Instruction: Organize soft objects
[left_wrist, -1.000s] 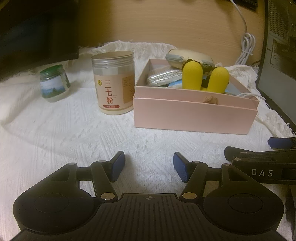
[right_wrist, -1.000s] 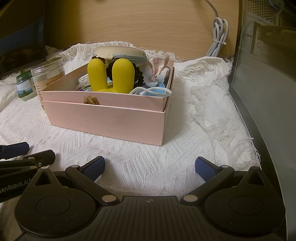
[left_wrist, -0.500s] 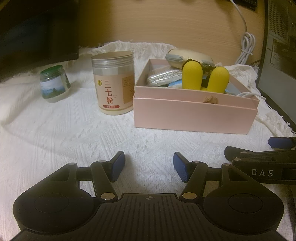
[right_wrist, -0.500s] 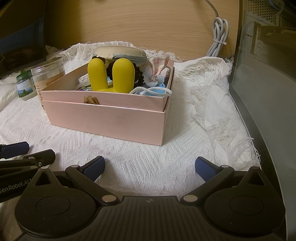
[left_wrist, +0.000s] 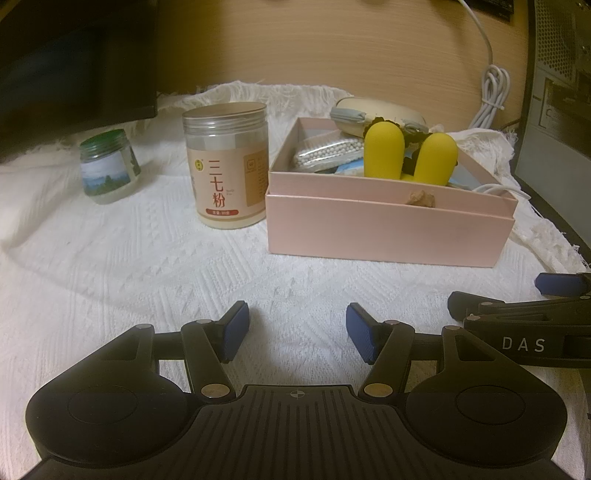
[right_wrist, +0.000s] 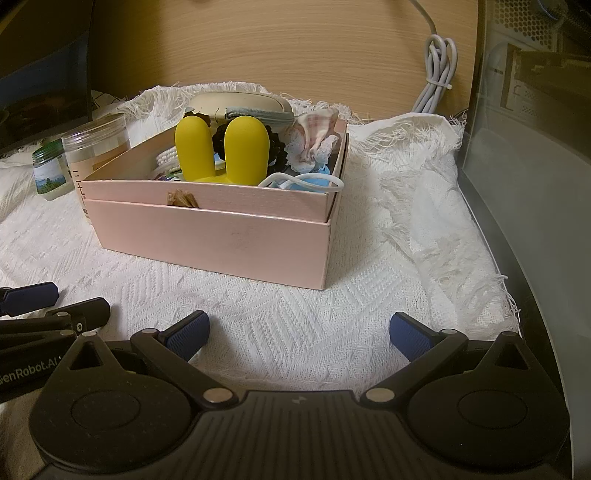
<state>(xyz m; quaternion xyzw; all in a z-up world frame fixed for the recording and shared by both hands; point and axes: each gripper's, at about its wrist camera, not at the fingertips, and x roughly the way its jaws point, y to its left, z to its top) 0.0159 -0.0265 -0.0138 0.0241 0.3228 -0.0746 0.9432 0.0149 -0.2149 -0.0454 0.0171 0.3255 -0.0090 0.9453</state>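
Observation:
A pink box (left_wrist: 388, 236) (right_wrist: 221, 240) stands on the white cloth. It holds a yellow two-eared soft toy (left_wrist: 406, 155) (right_wrist: 225, 151), a dark scrunchie (right_wrist: 275, 147), a pink frilly cloth (right_wrist: 314, 136), a blue face mask (right_wrist: 303, 182), a bead bag (left_wrist: 328, 151) and a cream pouch (left_wrist: 369, 116) (right_wrist: 240, 107). My left gripper (left_wrist: 297, 332) is open and empty, low over the cloth in front of the box. My right gripper (right_wrist: 299, 332) is open wide and empty, in front of the box's right corner.
A tall clear jar with Chinese lettering (left_wrist: 229, 166) and a small green-lidded jar (left_wrist: 109, 166) stand left of the box. A dark monitor (left_wrist: 74, 62) is at the back left. A computer case (right_wrist: 535, 129) and a bundled cable (right_wrist: 437, 74) are on the right.

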